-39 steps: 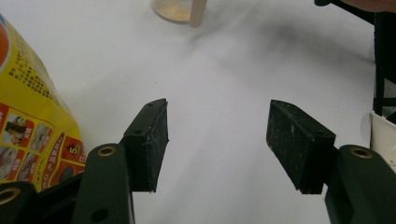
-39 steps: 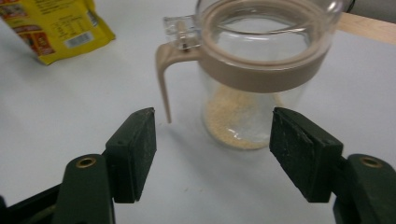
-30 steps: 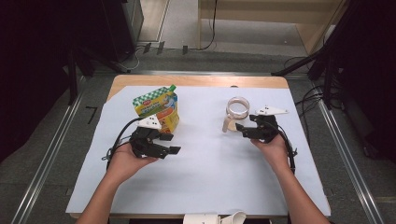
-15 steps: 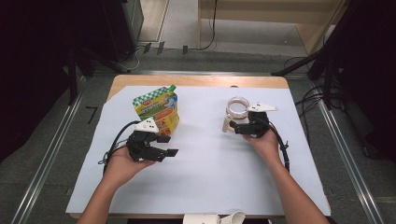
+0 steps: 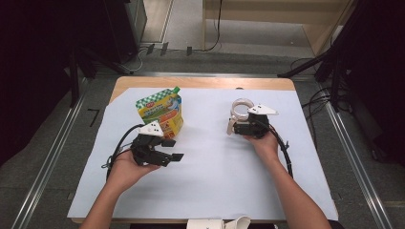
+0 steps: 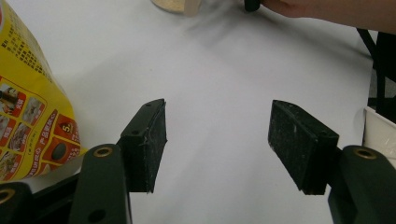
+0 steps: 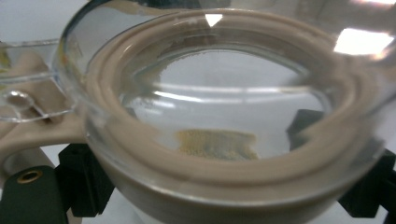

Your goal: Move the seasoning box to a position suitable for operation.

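1. Though small in the high view, the right claw (image 5: 235, 125) sits at the clear jar (image 5: 241, 110), upper right of centre on the bench (image 5: 215, 191); the left claw (image 5: 173, 150) hangs spread beside the yellow pouch (image 5: 162, 112).
2. At the left edge of the left gripper view, the pouch (image 6: 28, 107) stands apart from the empty pads.
3. Seen close in the right gripper view, the jar (image 7: 224, 121) sits between the jaws, which have just been opening; whether they pinch it I cannot tell. It looks rigid, light and slippery: best gripped below the rim.
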{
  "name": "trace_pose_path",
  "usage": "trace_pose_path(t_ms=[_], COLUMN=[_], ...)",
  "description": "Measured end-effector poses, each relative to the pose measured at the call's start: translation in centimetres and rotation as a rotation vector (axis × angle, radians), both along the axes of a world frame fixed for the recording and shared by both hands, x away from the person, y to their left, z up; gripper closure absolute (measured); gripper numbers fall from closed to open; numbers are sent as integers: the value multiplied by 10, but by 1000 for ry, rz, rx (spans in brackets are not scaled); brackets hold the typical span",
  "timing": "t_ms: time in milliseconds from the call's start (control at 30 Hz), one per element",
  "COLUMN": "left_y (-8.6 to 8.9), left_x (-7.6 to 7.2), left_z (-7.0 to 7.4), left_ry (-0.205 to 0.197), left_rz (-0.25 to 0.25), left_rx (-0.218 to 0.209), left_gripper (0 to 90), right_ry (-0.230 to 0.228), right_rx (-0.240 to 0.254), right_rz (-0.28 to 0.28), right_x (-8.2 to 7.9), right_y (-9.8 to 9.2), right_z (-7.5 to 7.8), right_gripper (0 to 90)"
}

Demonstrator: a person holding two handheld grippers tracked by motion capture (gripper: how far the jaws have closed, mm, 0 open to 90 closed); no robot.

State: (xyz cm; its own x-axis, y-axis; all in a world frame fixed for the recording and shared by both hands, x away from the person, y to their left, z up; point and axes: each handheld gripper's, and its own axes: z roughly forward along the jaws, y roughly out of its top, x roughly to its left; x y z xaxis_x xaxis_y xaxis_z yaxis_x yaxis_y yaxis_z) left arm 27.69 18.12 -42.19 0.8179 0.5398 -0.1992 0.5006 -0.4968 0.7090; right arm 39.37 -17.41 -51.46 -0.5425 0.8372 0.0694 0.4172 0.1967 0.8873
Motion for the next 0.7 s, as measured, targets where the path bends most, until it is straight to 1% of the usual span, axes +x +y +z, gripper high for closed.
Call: trace_pose_path(t_ms=[67,133,200,267,300,333,367,433,533,567,633,667,700], left_y=[0,1,2,3,3,3,3,3,2,2,1,1,1], left_x=[0,0,0,1,1,1,1,1,2,2,3,3,3], left_z=[1,1,1,1,1,1,2,2,2,2,2,2,2], left_ry=[-2,-2,7,11,12,12,14,13,18,22,32,32,42], left_rz=[-1,-1,1,6,7,7,9,9,8,7,5,5,6], left_rx=[-3,-3,-4,-6,-7,-7,-11,-9,-11,-9,-10,-10,-14], left_gripper=[379,380,382,386,386,387,387,386,385,385,388,390,390], right_ry=[13,14,20,28,39,39,47,51,49,41,37,37,35], right_rx=[-11,-15,-15,3,15,15,34,50,55,49,46,46,47], right_rz=[-2,-4,-10,-9,-11,-11,-11,-6,15,24,42,42,52], right_x=[-1,-1,-2,-3,-3,-3,-5,-8,-16,-19,-26,-26,-29], right_y=[0,1,1,2,2,2,2,3,5,6,9,9,10], right_z=[2,2,5,8,10,10,15,19,25,27,31,31,33], right_gripper=[120,120,120,121,121,121,120,120,121,121,120,120,120])
